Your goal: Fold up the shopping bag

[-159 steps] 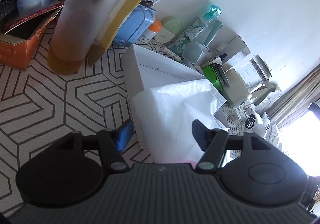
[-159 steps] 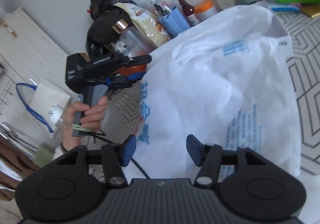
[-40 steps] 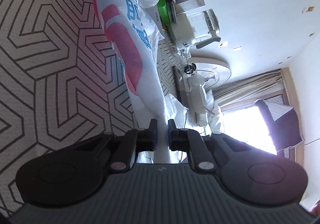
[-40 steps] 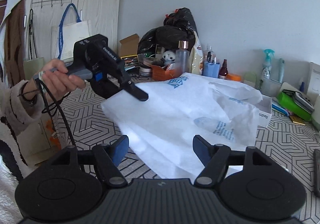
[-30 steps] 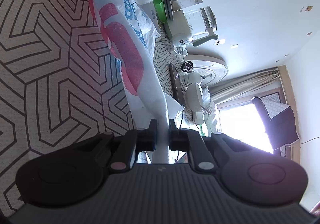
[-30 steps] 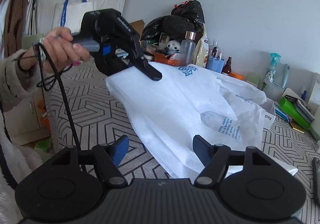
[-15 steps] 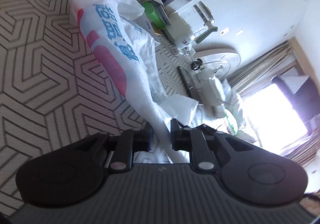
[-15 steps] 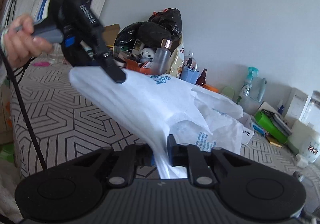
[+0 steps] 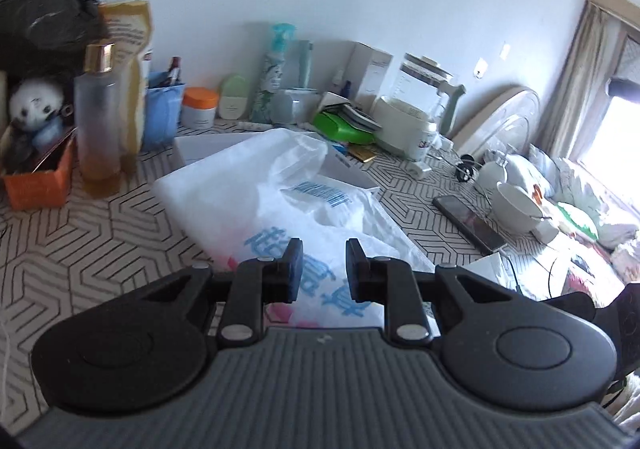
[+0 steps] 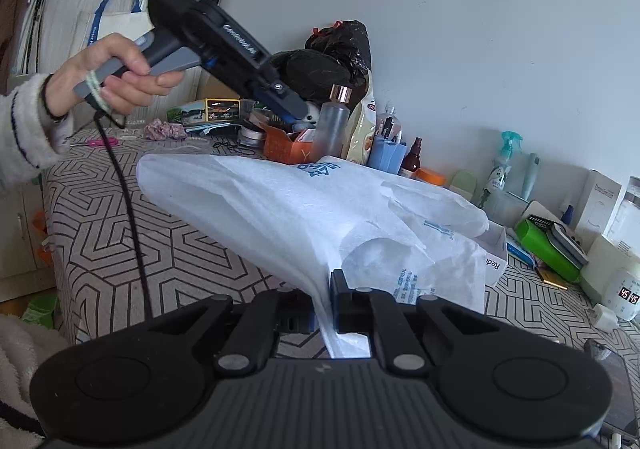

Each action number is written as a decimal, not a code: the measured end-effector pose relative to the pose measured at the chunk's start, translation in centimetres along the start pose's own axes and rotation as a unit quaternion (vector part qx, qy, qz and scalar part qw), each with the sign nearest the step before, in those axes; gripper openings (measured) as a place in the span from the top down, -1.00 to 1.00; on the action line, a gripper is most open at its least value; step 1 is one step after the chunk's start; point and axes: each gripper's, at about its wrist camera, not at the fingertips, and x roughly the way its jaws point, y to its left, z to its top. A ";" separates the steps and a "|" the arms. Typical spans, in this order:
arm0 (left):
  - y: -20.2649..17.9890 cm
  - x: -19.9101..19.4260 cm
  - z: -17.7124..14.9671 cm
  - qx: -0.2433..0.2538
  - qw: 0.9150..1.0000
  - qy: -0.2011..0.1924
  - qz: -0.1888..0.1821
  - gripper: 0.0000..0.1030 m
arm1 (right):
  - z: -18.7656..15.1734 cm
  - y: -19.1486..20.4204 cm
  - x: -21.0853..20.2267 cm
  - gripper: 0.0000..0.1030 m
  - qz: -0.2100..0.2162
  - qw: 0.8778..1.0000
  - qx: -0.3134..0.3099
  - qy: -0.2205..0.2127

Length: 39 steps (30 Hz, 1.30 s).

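while right tongs [image 10: 323, 303] pinch bag [image 10: 304, 209] | left tongs [image 9: 320, 269] hover above

White appliance [image 10: 627, 295] display: "45 45" (red digits); left gripper [image 10: 294, 107] casing: "DAS".

Right gripper [image 10: 322, 303] low and level, fingers [image 10: 346, 299] pressed together on a pinch of the white shopping bag [image 10: 312, 217] — cloth running up out of the closed gap. Left gripper [image 9: 322, 269] with fingers [image 9: 294, 267] parted, nothing between them, hovering above the bag; from the right wrist view, raised high and angled downward [image 10: 288, 101]. Left hand [image 10: 116, 77] wrapped around the grip, wrist in a fuzzy pale sleeve — cable hanging from it.
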 end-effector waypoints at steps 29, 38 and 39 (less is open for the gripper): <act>8.4 3.9 -11.0 -0.245 0.937 0.167 -0.186 0.57 | 19.4 -3.6 11.7 0.83 0.192 0.947 -0.243 0.087; 12.2 -1.7 -12.5 -0.324 0.938 0.077 -0.099 0.55 | 20.7 -4.2 24.2 0.80 0.251 0.918 -0.231 0.203; 12.8 -2.9 -12.6 -0.334 0.937 0.060 -0.086 0.52 | 20.5 -4.5 25.0 0.79 0.247 0.920 -0.216 0.215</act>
